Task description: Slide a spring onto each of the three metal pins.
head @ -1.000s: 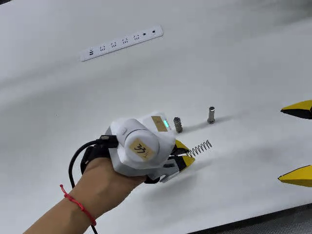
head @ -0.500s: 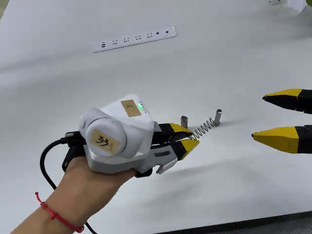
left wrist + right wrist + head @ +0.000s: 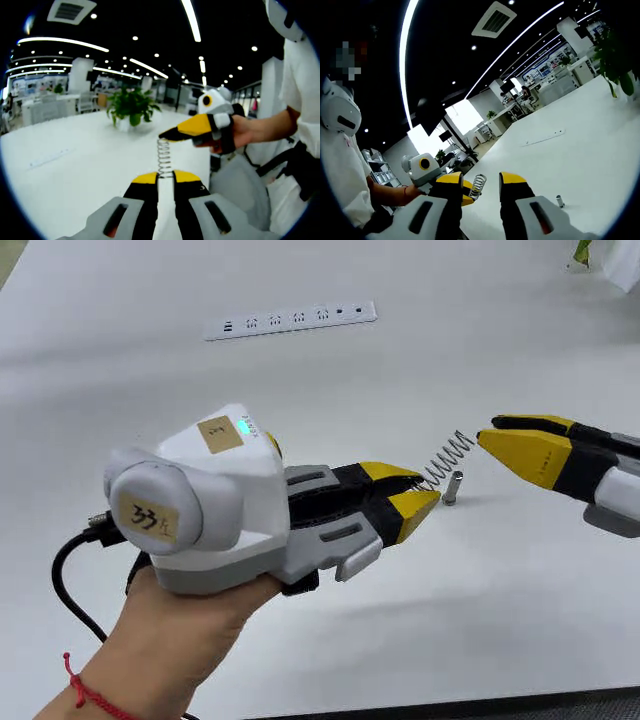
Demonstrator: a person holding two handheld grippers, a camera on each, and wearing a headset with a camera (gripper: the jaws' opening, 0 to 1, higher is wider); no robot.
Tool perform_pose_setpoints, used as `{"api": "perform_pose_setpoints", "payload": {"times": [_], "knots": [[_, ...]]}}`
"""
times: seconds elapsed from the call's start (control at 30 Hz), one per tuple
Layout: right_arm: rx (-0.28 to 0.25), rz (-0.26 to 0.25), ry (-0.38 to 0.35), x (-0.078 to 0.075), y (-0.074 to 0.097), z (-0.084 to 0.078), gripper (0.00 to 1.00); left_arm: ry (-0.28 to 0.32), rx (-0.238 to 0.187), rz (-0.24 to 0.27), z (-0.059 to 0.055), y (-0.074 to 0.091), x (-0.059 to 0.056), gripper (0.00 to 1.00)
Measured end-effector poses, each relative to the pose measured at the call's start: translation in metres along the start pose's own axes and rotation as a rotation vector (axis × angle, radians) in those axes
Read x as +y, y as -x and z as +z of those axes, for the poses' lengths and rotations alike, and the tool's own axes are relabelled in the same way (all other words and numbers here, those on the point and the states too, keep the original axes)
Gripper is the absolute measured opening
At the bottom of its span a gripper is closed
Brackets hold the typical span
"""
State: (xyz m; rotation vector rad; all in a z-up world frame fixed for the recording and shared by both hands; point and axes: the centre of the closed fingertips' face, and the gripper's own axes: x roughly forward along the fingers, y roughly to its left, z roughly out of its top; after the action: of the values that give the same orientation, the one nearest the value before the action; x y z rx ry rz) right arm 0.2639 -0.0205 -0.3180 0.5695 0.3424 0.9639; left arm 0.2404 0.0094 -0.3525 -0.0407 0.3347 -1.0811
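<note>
On the bench (image 3: pixel 120 390), well behind and left of the pin (image 3: pixel 452 487), lies a power strip (image 3: pixel 290 319). Left of the pin we hold the left gripper (image 3: pixel 426 490), its fingers clenched on the lower end of a spring (image 3: pixel 447 458); in the left gripper view the coil rises straight from between the yellow tips pressed together. The spring slants up and to the right, passing just above the pin, clear of the bench. The pin itself stands upright on the bench, just beside the left gripper's tips. Right of the pin and above it hangs the right gripper (image 3: pixel 488 430), its fingers released: in the right gripper view we see a gap between them, with the spring's free end showing in that gap. In the head view the spring's upper end reaches the right gripper's tips; we cannot tell whether it touches them.
</note>
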Motion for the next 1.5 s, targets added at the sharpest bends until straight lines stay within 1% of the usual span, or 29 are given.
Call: {"api": "perform_pose_setpoints", "payload": {"times": [0.07, 0.17, 0.4, 0.47, 0.5, 0.77, 0.93, 1.03, 1.13, 1.23, 1.5], "knots": [[0.000, -0.004, 0.010, 0.001, -0.001, 0.000, 0.29, 0.007, -0.015, 0.003, 0.003, 0.000, -0.001, 0.10], [-0.007, 0.009, -0.018, 0.004, -0.003, 0.000, 0.26, 0.024, -0.039, -0.005, 0.006, -0.001, -0.003, 0.10], [-0.007, 0.013, -0.044, 0.008, -0.004, 0.001, 0.21, 0.016, -0.062, -0.018, 0.013, -0.004, -0.010, 0.10], [-0.018, 0.018, -0.063, 0.002, -0.001, 0.005, 0.19, 0.016, -0.068, -0.024, 0.015, -0.004, -0.012, 0.10], [-0.020, 0.023, -0.069, 0.002, 0.000, 0.006, 0.18, 0.015, -0.072, -0.026, 0.016, -0.005, -0.013, 0.10], [-0.011, 0.036, -0.065, 0.007, 0.000, 0.006, 0.13, 0.010, -0.088, -0.035, 0.021, -0.005, -0.017, 0.11], [-0.001, 0.040, -0.050, 0.013, -0.001, 0.006, 0.12, 0.004, -0.086, -0.042, 0.022, -0.005, -0.019, 0.11], [0.007, 0.046, -0.034, 0.011, 0.001, 0.007, 0.12, 0.005, -0.085, -0.047, 0.022, -0.005, -0.020, 0.11], [0.017, 0.048, -0.024, 0.013, 0.001, 0.007, 0.12, 0.009, -0.083, -0.053, 0.022, -0.006, -0.021, 0.11], [0.044, 0.050, 0.011, 0.018, 0.001, 0.004, 0.11, 0.012, -0.072, -0.062, 0.020, -0.007, -0.022, 0.11], [0.090, 0.060, 0.047, 0.025, 0.001, -0.002, 0.11, 0.019, -0.055, -0.086, 0.015, -0.009, -0.028, 0.11]]}}
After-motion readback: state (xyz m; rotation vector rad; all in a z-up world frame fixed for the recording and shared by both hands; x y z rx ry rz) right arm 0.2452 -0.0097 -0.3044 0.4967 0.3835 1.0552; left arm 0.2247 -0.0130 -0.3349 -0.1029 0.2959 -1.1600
